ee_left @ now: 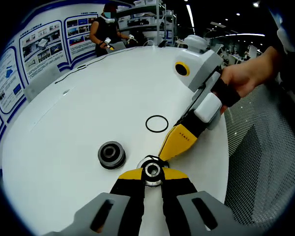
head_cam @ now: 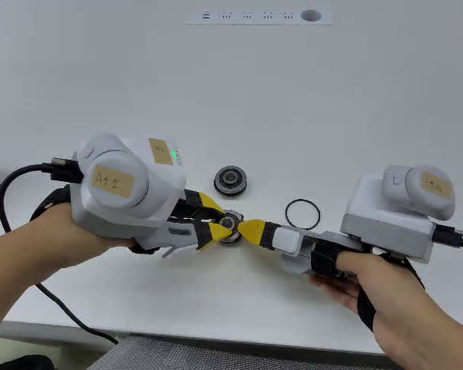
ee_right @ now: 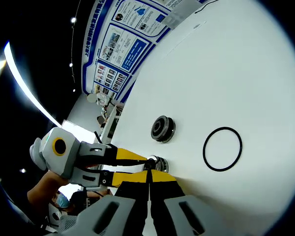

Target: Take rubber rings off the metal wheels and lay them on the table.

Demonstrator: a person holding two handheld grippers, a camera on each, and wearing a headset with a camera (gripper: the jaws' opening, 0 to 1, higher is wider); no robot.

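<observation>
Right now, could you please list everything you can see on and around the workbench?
table: one, white, under everything.
power strip: one, white, far edge.
free wheel: one, metal with black ring, mid-table.
held wheel: one, metal, in the left gripper's jaws.
loose rubber ring: one, black, flat, right of the wheels.
cable: one, black, behind left gripper.
left gripper: grey, yellow tips, clamping held wheel.
right gripper: grey, yellow tips together at held wheel.
left hand, right hand: each holding a gripper.
</observation>
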